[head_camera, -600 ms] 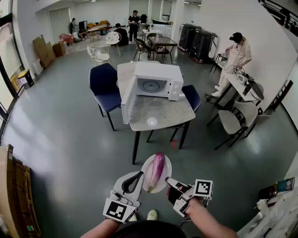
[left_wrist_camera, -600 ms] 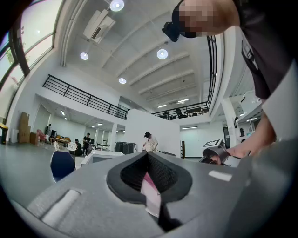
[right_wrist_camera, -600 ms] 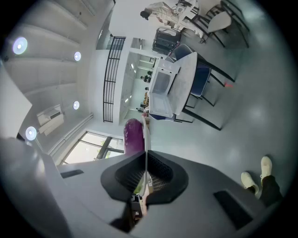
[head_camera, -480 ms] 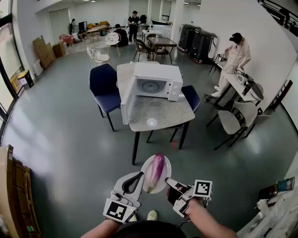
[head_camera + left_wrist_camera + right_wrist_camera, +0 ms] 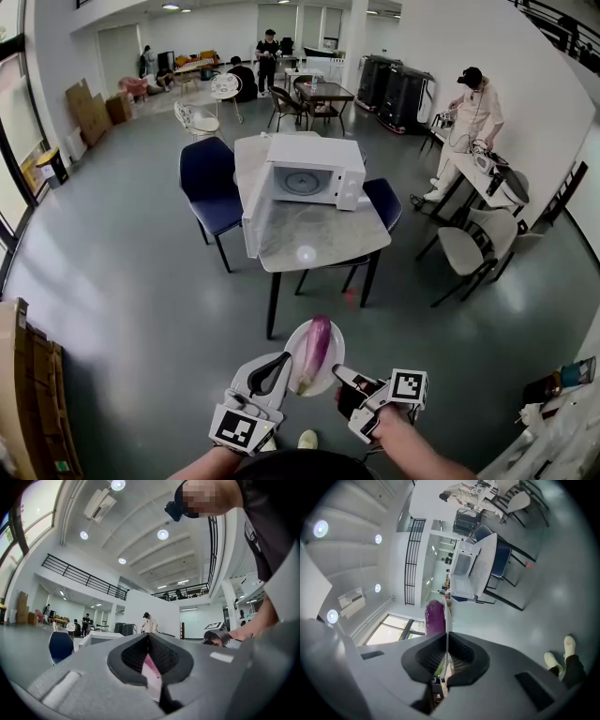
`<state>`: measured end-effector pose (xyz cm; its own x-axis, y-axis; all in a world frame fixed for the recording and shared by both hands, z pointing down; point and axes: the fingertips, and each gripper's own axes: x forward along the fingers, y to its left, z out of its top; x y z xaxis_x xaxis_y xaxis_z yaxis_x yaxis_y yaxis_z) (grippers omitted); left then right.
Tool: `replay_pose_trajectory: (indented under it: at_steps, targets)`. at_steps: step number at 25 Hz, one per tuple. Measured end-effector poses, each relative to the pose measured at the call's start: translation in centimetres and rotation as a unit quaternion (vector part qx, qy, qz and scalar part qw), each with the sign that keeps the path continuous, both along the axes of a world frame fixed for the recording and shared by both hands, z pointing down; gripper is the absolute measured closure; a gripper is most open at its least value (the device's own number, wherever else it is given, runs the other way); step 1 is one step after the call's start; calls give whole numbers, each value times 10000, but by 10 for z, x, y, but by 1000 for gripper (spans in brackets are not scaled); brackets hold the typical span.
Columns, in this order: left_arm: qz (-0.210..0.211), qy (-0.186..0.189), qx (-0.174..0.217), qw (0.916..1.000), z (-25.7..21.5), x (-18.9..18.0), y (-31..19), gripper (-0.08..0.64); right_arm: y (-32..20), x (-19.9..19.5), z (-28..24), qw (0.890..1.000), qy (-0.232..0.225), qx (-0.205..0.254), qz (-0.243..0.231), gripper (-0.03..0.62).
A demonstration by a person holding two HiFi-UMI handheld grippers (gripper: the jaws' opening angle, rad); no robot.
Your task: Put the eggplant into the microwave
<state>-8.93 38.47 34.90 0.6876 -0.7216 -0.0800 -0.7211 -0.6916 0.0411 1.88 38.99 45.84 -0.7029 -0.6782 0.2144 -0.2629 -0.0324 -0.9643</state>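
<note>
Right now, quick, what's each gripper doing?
Left gripper: closed on the plate rim.
Right gripper: closed on the same plate's opposite rim; eggplant lies on it.

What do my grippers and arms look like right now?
The left gripper and right gripper have light grey moulded bodies with black ribbed pads lining the jaws. Each carries a white cube printed with black square markers. No cables show. The person wears a dark short-sleeved top.
</note>
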Motion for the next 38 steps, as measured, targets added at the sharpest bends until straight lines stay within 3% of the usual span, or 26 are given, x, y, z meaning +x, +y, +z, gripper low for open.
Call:
replay_pose_trajectory:
  at_steps: [11,28,38]
  targets:
    - [95,101,10,9999,-8,12,-1,554,2,6,7,9999,-95,-47,41,578]
    - [-198,26,-46,9998,-13,43,2,554,-8,35,8,9996,-220,124,-130,578]
    - [-207,35,-58,9998,-5,37,-67,554,-72,35,18,9997,-229,26,-54,578]
